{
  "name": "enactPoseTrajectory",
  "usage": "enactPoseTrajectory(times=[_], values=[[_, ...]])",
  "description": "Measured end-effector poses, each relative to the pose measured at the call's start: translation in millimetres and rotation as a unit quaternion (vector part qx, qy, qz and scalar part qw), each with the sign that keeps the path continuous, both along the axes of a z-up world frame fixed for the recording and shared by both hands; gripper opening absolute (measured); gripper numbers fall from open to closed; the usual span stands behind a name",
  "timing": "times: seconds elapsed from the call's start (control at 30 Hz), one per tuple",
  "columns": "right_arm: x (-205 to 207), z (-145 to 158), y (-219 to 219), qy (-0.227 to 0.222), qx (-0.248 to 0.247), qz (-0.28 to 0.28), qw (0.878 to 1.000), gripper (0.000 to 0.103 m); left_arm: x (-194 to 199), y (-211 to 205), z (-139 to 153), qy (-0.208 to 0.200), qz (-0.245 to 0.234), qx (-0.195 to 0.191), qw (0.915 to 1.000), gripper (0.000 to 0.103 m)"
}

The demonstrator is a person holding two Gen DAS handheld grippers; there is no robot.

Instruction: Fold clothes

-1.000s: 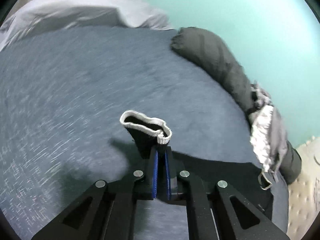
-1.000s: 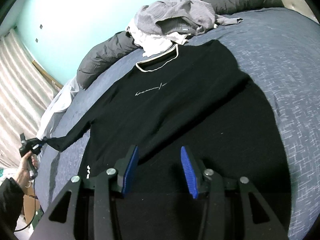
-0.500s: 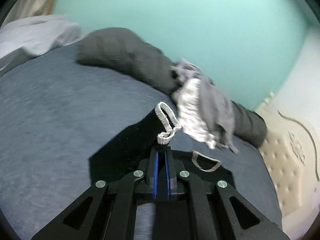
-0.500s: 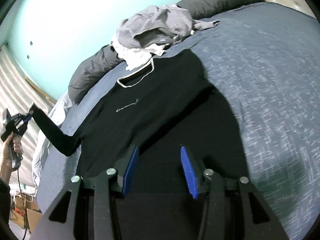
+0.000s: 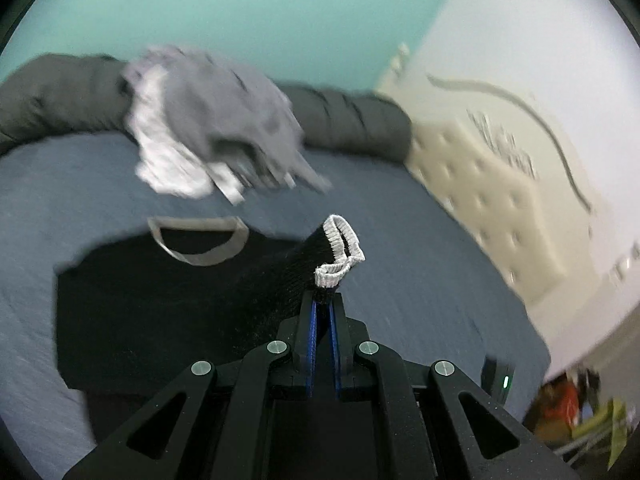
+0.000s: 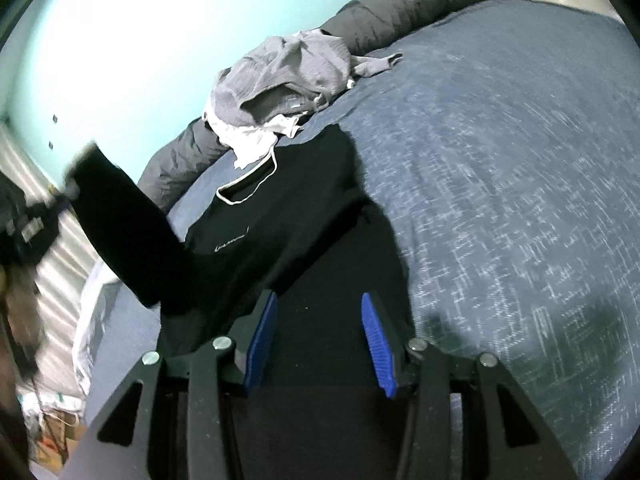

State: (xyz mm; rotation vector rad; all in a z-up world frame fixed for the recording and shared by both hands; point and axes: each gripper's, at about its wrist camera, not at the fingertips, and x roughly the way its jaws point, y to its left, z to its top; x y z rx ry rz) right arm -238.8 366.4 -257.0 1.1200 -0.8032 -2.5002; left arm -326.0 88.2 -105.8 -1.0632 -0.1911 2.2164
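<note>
the left gripper [image 5: 324, 304] is clamped tight on the sleeve [image 5: 280, 280] of the black sweater [image 5: 160, 300], its blue fingers [image 5: 312, 336] pinched together right at the ribbed white cuff [image 5: 340, 252], which pokes up just past the tips. in the left wrist view the sleeve is lifted off the bed and drawn across above the sweater's chest, and the picture is smeared with blur. the sweater itself lies flat, front up, on the blue-grey bedspread [image 6: 500, 160], white-trimmed neckline [image 6: 248, 184] toward the wall and a small white script logo [image 6: 232, 242] on the chest. from the right wrist view the raised sleeve [image 6: 120, 232] slants up to the left, where the other gripper is only a dark blur at the frame's edge. the right gripper [image 6: 320, 340] hovers over the lower part of the sweater with its blue fingers [image 6: 260, 340] standing apart, nothing pinched between them; black cloth lies under the gap, and whether the tips touch it is hard to tell. just beyond the neckline sits a heap of grey and white clothes [image 6: 280, 76], resting against a long dark grey quilted roll [image 6: 408, 4] that runs along the turquoise wall [image 5: 260, 12]. a cream tufted headboard [image 5: 492, 184] closes off the bed at the right of the left wrist view.
</note>
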Motion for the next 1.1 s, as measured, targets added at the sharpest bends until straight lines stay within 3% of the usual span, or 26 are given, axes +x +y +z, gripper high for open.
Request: enactPoseTrajectory(times=[0.23,0.27,0.3,0.37,0.53,0.77,1.1], values=[[-1,-8,9,-0.022,-0.032,0.000,0.999,0.045,31,51,-102,-0.083,-0.038,-0.057,0.9942,0.011],[-2,-9,8,-0.025,-0.038,0.004,0.999,0.045,36,50,-108,-0.087,-0.036,-0.062,0.9936,0.015],[-2,-10,5,-0.028,-0.040,0.008,0.999,0.048,41,50,-113,-0.090,-0.034,-0.066,0.9932,0.028],[-4,-10,2,-0.030,-0.039,0.014,0.999,0.056,47,42,-119,-0.095,-0.028,-0.060,0.9933,0.043],[-7,-13,-5,-0.037,-0.041,0.017,0.998,0.062,50,-3,-115,-0.084,0.006,-0.055,0.9949,0.056],[-17,-20,-30,-0.055,-0.014,0.045,0.997,0.064,44,-87,-125,-0.092,0.083,-0.070,0.9899,0.057],[-32,-37,-58,-0.073,0.061,0.080,0.992,0.064,5,-175,-139,-0.075,0.168,-0.148,0.9718,0.057]])
